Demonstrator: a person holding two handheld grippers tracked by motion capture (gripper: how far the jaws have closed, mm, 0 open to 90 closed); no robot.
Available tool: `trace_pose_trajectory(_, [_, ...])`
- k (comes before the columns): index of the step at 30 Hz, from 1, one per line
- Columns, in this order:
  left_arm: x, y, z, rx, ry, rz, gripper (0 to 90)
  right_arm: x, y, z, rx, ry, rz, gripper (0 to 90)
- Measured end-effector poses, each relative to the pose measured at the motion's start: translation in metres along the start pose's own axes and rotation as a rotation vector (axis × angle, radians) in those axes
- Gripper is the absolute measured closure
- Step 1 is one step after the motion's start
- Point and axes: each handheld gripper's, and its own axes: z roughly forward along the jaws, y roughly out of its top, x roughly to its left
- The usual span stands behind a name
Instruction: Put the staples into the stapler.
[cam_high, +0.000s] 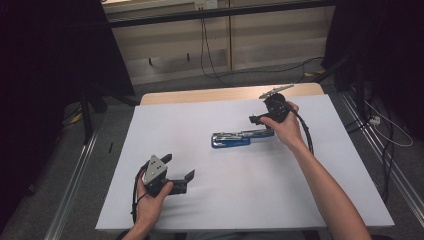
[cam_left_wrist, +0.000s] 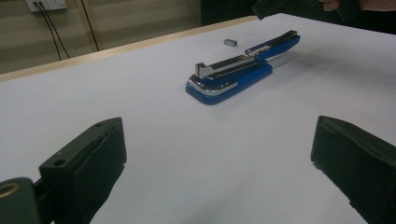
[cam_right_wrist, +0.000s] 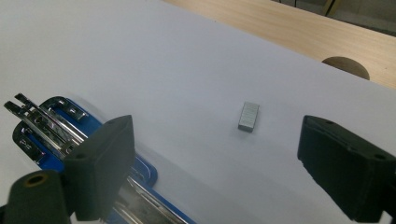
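1. Lying open on white tabletop (cam_high: 210, 205), near centre: blue stapler (cam_high: 235, 138), chrome magazine exposed.
2. Resting just beyond stapler, apart from it: small grey staple block (cam_right_wrist: 248, 116).
3. Hovering over stapler's far end: right gripper (cam_high: 262, 119), jaws spread wide, nothing between them; staple block seen on the tabletop between the jaws in right gripper view, untouched.
4. Held low at near-left of tabletop, well apart from stapler: left gripper (cam_high: 179, 172), jaws wide open, empty.

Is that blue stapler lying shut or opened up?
Opened up: the stapler lies flat on the table, its metal staple channel exposed.
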Motion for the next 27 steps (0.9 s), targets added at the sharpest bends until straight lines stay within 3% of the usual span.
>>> trace_pose_trajectory(12, [0.001, 0.0, 0.001, 0.001, -0.009, -0.003, 3.8, -0.016, 0.012, 0.018, 0.056, 0.0, 0.019, 19.9])
trace_pose_trajectory(16, [0.001, -0.001, 0.002, 0.007, -0.009, -0.011, 3.8, -0.015, 0.015, 0.025, 0.027, -0.009, 0.032, 28.0])
trace_pose_trajectory(27, [0.002, -0.001, 0.001, 0.003, -0.014, -0.007, 3.8, -0.013, 0.019, 0.05, 0.137, -0.028, 0.021, 45.2])
